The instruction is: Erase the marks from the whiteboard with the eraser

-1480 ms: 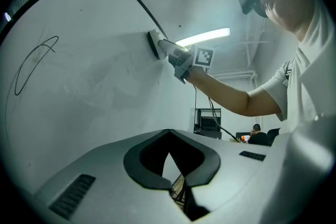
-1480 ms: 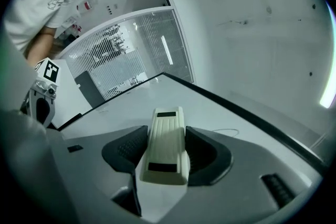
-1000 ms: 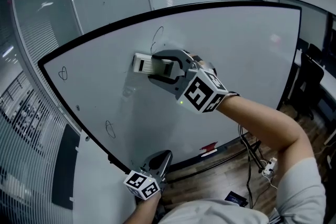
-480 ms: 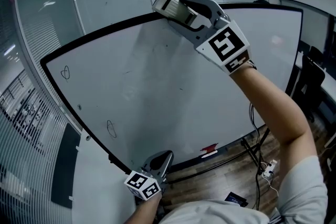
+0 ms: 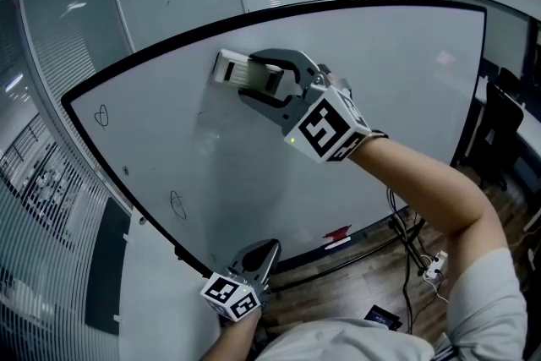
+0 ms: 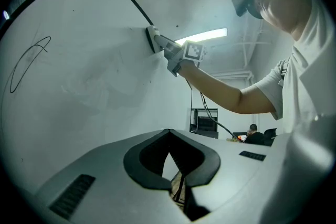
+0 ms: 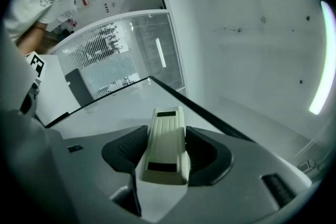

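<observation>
The eraser (image 5: 241, 69) lies nearly level, pointing left.

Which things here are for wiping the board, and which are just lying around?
For the job:
whiteboard
eraser, held in the right gripper
pen marks

Just lying about:
left gripper, shut and empty
cables and power strip on the floor
red thing at the board's foot

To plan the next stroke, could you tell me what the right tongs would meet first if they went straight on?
Probably the whiteboard: the eraser held in the right tongs seems to touch it.
</observation>
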